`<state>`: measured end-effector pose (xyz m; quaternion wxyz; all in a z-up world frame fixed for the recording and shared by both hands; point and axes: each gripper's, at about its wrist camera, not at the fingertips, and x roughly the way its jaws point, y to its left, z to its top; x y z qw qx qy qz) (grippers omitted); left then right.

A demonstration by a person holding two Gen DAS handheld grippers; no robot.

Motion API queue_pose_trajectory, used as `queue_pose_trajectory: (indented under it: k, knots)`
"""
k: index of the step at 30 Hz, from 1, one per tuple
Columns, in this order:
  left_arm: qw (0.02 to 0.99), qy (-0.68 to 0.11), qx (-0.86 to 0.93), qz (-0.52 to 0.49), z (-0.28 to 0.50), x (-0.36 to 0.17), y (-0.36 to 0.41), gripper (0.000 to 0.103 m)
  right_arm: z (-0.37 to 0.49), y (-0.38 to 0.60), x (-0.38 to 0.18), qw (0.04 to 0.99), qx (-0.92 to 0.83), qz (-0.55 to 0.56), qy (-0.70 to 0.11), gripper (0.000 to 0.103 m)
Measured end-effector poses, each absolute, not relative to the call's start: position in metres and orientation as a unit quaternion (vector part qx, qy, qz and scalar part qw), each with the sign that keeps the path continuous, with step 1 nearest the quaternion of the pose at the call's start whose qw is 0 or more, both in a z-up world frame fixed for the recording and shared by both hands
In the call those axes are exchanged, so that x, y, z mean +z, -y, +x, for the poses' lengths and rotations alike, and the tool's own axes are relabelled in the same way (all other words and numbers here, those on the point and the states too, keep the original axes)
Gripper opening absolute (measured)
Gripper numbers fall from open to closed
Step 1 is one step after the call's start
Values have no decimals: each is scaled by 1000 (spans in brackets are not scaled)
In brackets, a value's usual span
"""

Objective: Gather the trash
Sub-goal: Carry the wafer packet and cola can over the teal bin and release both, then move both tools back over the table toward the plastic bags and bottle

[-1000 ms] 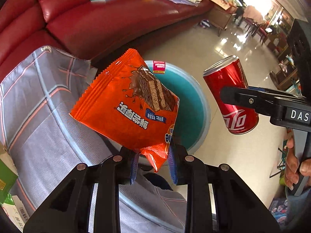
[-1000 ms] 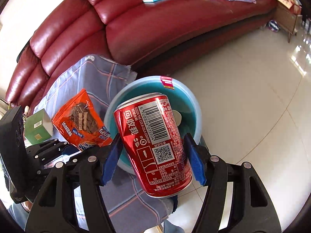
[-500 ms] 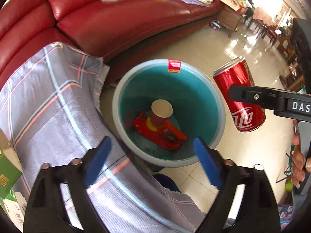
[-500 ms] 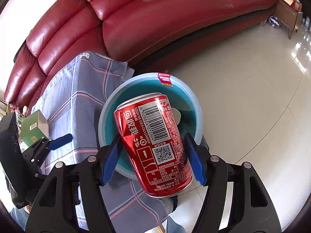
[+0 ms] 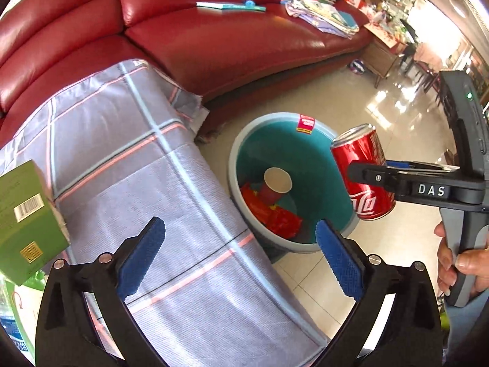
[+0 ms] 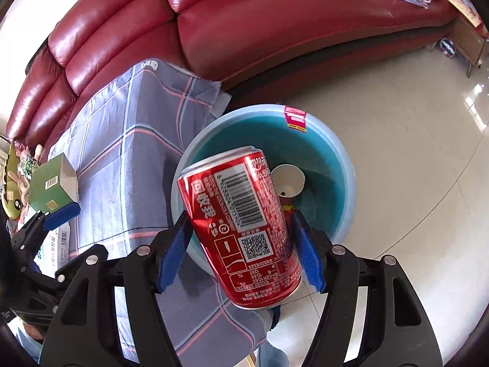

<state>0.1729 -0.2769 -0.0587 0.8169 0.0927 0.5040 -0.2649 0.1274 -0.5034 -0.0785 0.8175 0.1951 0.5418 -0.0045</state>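
- left tongs (image 5: 240,226): released, jaws just been opening, now spread wide, nothing between the blue pads (image 5: 143,253).
- right tongs (image 6: 240,215): clenched on the soda can (image 6: 241,226), a blue pad at each side of its lower half. Can tilted, top leaning away from the tongs, barcode facing the camera.
- teal bin (image 5: 233,168): on the tiled floor (image 5: 336,101), ahead of the left tongs and a bit right of them; directly beyond and below the right tongs, so the can hangs over its near rim.
- inside the bin: paper cup (image 5: 276,180) mouth up, and a crumpled orange-red wrapper (image 5: 275,217) lying beside it on the side nearer the left tongs.
- pink sticker (image 5: 305,122) on the bin's far inner wall.
- counter (image 5: 137,168) under a plaid grey-blue cloth: below and ahead-left of the left tongs, left of the right tongs; its edge is just beside the bin.
- green box (image 5: 24,214): on the counter, far left of the left tongs, barcode visible.
- red leather sofa (image 5: 229,36): beyond counter and bin, book (image 5: 229,6) and a stack of papers (image 5: 321,9) on its seat.
- person's hand (image 5: 458,263) around the right tongs' handle, seen at the right edge from the left camera.
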Motion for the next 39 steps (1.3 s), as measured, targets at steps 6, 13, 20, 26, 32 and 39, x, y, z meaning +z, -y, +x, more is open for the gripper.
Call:
queue_pose_trajectory:
  k: [6,13,20,26,32,39]
  knots:
    - [823,-503,-252,71,175,-52,251,99,132,489,-77,814,-6,192,-549,84]
    - [828,-501,-245,55,170,-48,225,99,130,472,-72,812,-18,166,-560,87]
    - [838,-493,-232,41,161,-40,192,99,127,446,-64,816,-16,148,-559,87]
    - [849,-485,-209,24,147,-32,154,99,123,409,-59,815,4,128,-565,87]
    - [859,-480,-179,10,130,-26,109,99,119,366,-51,816,31,106,-567,87]
    - [876,-462,-140,-2,105,-11,47,99,118,299,-44,814,71,68,-573,87]
